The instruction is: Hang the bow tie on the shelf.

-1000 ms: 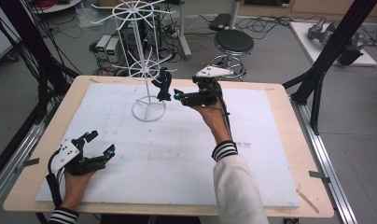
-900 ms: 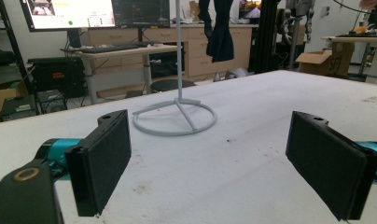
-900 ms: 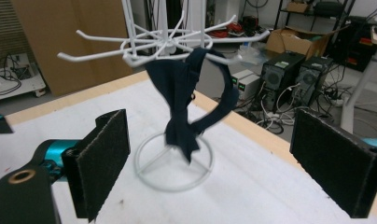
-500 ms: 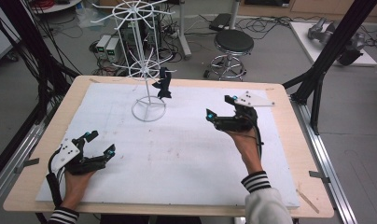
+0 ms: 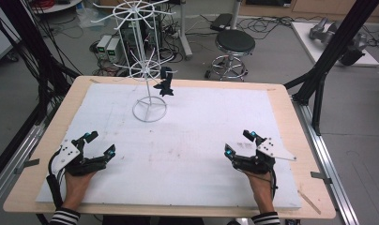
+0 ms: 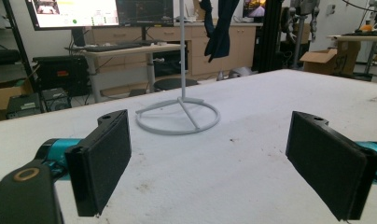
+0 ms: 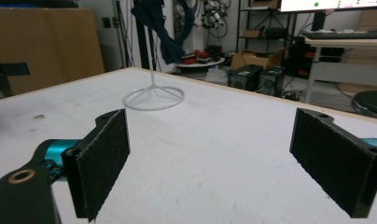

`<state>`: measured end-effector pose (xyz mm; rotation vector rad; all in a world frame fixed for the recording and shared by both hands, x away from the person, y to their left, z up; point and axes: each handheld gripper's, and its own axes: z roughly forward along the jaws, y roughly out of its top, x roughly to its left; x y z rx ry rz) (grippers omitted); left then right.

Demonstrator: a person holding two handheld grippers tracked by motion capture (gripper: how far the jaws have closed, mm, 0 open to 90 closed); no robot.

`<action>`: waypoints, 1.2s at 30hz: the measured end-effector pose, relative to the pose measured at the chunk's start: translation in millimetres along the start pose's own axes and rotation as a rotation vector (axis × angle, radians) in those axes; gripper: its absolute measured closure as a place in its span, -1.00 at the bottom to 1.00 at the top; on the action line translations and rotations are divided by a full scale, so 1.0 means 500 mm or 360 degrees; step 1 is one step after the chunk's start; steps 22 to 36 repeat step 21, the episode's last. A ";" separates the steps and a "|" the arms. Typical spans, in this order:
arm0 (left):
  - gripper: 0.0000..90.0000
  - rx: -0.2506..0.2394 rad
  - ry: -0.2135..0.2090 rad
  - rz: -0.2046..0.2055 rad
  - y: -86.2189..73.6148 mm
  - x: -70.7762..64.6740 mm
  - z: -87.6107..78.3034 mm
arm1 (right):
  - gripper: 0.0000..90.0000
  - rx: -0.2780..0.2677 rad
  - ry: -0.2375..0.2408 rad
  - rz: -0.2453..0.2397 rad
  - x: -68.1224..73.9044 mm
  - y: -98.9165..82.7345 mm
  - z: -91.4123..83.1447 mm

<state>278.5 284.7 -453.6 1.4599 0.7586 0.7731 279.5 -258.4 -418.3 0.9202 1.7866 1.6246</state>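
A white wire rack [image 5: 149, 79] with a ring base [image 6: 178, 117] [image 7: 153, 99] stands at the back of the white table mat [image 5: 197, 140]. From one of its lower arms hangs a dark blue cloth item [image 5: 165, 85] [image 6: 218, 28] [image 7: 158, 28]. My left gripper [image 5: 99, 143] [image 6: 224, 163] rests open near the front left of the mat, nothing between its pads. At the front right sits my right gripper [image 5: 239, 143] [image 7: 224, 163], open and empty too. Both are well short of the rack.
The mat lies on a wooden tabletop [image 5: 281, 101] with black frame posts [image 5: 337, 51] at its sides. Behind the table are a black stool [image 5: 234, 47], cables and small boxes [image 5: 108, 47] on the floor.
My right gripper has drawn back from the cloth on the rack to the front right of the mat. The cloth stays hanging. The left gripper has not moved.
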 end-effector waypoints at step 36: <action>-0.68 -0.0028 0.0018 -0.0003 -0.001 -0.001 -0.004 | -0.75 -0.0031 -0.0111 -0.0043 0.024 -0.069 0.001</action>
